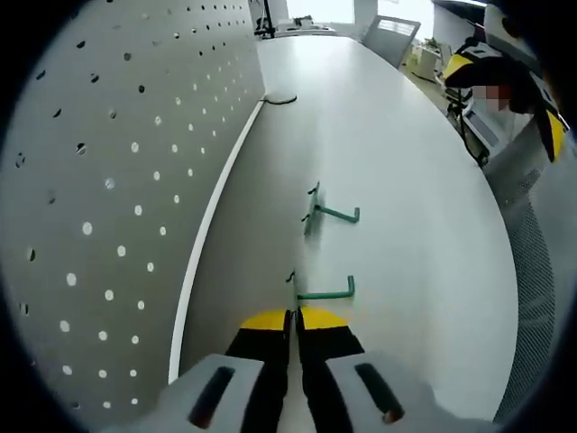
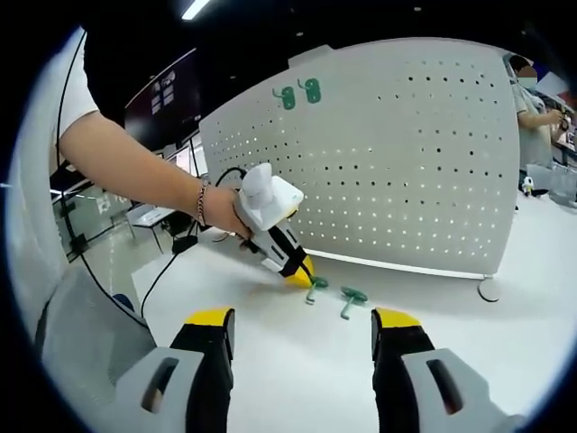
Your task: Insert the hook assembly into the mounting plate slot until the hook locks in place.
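- Left gripper [image 1: 294,317] sits low on the white table [image 1: 406,162], jaws clenched together with nothing between them, tips just short of the nearer green hook [image 1: 323,290].
- Right gripper [image 2: 305,317] hovers released, jaws wide apart.
- Second green hook [image 1: 330,213] lies further along the tabletop.
- Beside both stands the white pegboard panel [image 2: 397,162]; two green pieces [image 2: 299,93] hang near its top.
- Beyond, a dim office with a ceiling light [image 2: 196,9].

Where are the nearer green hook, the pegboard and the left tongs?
Nearer green hook [image 1: 325,293], left gripper view, its shaft.
Pegboard [image 2: 406,162], right gripper view, its perforated face.
Left tongs [image 2: 302,273], right gripper view, yellow tips.
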Motion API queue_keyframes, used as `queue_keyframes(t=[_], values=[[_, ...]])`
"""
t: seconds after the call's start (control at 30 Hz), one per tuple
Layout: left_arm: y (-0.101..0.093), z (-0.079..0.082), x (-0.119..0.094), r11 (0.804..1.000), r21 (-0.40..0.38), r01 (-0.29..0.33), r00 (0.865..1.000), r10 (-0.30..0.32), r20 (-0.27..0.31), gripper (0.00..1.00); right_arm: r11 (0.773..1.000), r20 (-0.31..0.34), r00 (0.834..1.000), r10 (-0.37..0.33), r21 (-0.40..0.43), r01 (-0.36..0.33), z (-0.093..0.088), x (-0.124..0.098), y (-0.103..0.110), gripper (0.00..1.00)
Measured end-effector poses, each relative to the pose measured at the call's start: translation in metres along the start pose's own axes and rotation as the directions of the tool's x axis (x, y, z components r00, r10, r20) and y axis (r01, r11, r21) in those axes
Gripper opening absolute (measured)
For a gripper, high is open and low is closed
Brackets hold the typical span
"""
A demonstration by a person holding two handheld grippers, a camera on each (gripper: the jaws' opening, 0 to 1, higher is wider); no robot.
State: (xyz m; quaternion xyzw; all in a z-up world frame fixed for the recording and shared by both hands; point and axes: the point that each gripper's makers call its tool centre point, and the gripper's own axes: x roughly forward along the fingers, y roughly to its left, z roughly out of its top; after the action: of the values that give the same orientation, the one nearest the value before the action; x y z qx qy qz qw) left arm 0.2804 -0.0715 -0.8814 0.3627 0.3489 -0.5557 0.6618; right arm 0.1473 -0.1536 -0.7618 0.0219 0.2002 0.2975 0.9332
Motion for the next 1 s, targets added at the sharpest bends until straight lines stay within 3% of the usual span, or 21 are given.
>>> queue_keyframes(t=[0.37, 0.43, 0.53, 0.8, 1.0], values=[[0.0, 0.0, -0.001, 1.0, -0.013, 0.001, 1.0, -0.001, 0.008, 0.03, 1.0, -0.001, 1.0, -0.005, 0.0, 0.005, 0.0, -0.001, -0.002, 0.59], [0.0, 0.0, -0.001, 0.998, -0.054, 0.016, 1.0, -0.016, 0.008, 0.03, 1.0, -0.001, 1.0, -0.004, -0.001, 0.004, 0.0, -0.001, -0.001, 0.59], [-0.001, 0.0, -0.002, 1.0, 0.002, 0.001, 1.0, -0.001, 0.013, 0.03, 1.0, -0.002, 1.0, -0.003, -0.001, 0.003, 0.0, 0.0, -0.001, 0.59], [0.003, 0.016, -0.012, 0.999, -0.028, -0.027, 0.991, 0.031, 0.13, 0.03, 1.0, -0.001, 1.0, -0.005, 0.001, 0.005, 0.0, 0.0, -0.001, 0.59], [-0.001, 0.021, -0.021, 0.999, -0.025, -0.048, 0.983, 0.052, 0.177, 0.03, 1.0, 0.004, 1.0, -0.005, 0.005, 0.005, 0.002, -0.001, -0.001, 0.59]])
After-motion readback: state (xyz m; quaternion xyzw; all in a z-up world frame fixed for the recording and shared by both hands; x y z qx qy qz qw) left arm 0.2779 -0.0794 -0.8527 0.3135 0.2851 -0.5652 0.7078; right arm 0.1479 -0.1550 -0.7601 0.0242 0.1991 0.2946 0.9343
